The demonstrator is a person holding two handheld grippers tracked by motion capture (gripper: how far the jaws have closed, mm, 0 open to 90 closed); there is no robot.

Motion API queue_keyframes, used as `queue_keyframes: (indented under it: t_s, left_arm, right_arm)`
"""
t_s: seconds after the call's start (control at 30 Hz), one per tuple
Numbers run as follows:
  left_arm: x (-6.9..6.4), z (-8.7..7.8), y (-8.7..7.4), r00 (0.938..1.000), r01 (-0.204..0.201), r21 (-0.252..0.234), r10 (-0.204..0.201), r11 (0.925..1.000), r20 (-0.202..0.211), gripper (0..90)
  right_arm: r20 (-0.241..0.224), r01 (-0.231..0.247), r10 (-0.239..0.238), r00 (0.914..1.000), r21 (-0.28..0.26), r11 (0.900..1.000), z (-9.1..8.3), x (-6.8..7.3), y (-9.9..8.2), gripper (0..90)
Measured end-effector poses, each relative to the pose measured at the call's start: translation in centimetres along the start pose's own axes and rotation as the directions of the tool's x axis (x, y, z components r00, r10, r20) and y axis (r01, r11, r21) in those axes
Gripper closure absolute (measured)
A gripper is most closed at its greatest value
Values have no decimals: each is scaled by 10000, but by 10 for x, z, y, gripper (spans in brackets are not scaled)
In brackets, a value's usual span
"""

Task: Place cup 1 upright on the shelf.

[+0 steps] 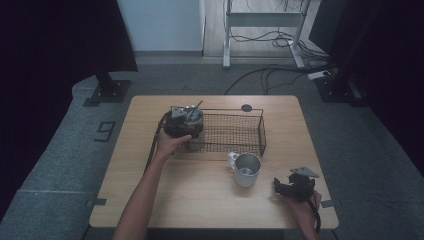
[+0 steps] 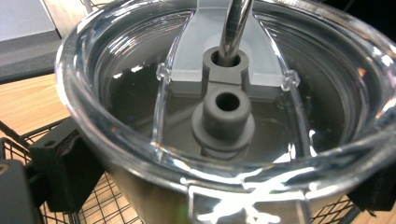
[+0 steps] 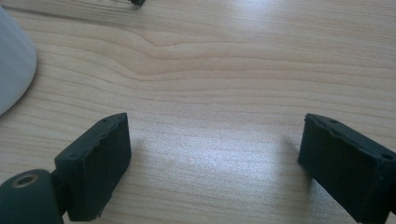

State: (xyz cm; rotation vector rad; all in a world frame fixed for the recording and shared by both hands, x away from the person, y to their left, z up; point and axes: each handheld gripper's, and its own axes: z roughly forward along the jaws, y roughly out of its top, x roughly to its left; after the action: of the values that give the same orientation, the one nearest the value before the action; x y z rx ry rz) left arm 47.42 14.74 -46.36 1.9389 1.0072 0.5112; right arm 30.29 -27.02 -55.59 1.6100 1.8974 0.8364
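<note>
Left claw (image 1: pixel 186 131) is clamped on the lidded steel tumbler (image 2: pixel 224 116) at the left end of the wire basket (image 1: pixel 235 132), placement nearly complete, release outstanding; right claw (image 3: pixel 215 154) rests open and empty on the table (image 1: pixel 200 200).

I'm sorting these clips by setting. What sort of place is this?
Probably a lab or recording studio, not a home: a lone wooden table on grey carpet, dark curtains on both sides, and loose cables on the floor behind.

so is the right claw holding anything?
No: the right claw stands open over bare table, nothing between its jaws.
</note>
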Motion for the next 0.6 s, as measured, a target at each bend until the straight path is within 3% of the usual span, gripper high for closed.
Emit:
queue_keyframes:
  t_s: [0.4, 0.6]
  left_arm:
    - [0, -1, -2, 9999, 146, -70, -146, 9999, 30, 34]
    - [0, -8, -5, 9987, 397, -390, -384, 9985, 327, 14]
  right_arm:
    - [7, -30, 30, 10000, -22, 10000, 0, 0, 0, 97]
    - [14, -25, 25, 10000, -23, 10000, 0, 0, 0, 97]
